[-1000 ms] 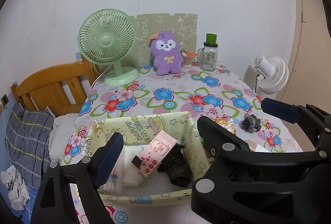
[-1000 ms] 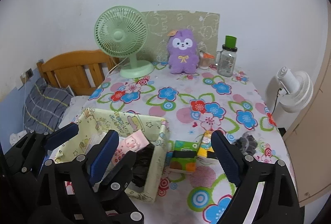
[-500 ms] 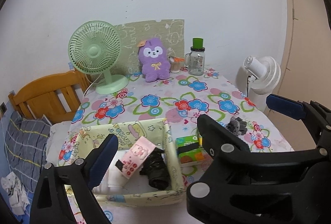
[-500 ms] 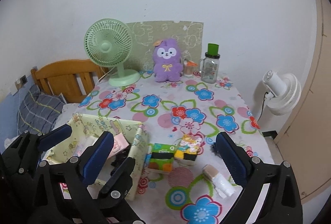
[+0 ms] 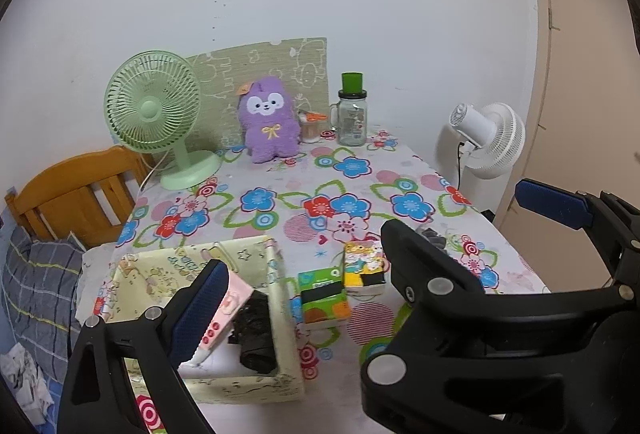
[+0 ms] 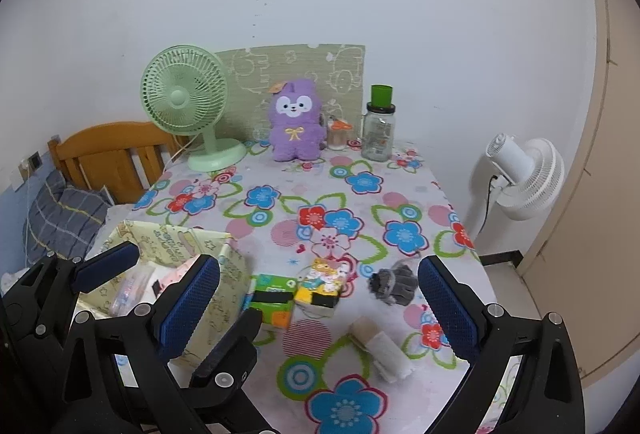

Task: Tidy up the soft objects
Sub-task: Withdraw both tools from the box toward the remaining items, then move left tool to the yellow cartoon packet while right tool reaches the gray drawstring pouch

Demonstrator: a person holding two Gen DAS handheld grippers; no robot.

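Both grippers have drawn back and risen over the last second, so more of the table shows than before, and neither carries anything: the left gripper [image 5: 364,238] has its jaws spread wide and empty, and the right gripper [image 6: 320,308] likewise stands open with nothing between its blue pads. That suggests one placement is finished and the next pick is being lined up. Nearest, the yellow fabric box [image 5: 280,314] sits at the table's front left and already holds a pink pouch [image 5: 228,314] and a dark bundle [image 5: 256,334]. Just beside its right wall lie a green tissue pack [image 5: 323,298] and a yellow tissue pack [image 5: 365,268], touching each other on the flowered tablecloth [image 5: 360,169]. The right wrist view adds what the left hides behind its own frame: a white roll [image 6: 384,350] lying near the front edge, and a grey fuzzy glove [image 6: 394,282] in full just right of the packs, of which the left view catches only a sliver. These four loose things probably remain to be boxed. Farther back stand a green fan [image 6: 188,105], a purple plush toy [image 6: 296,121] and a jar [image 6: 378,129] against the wall.
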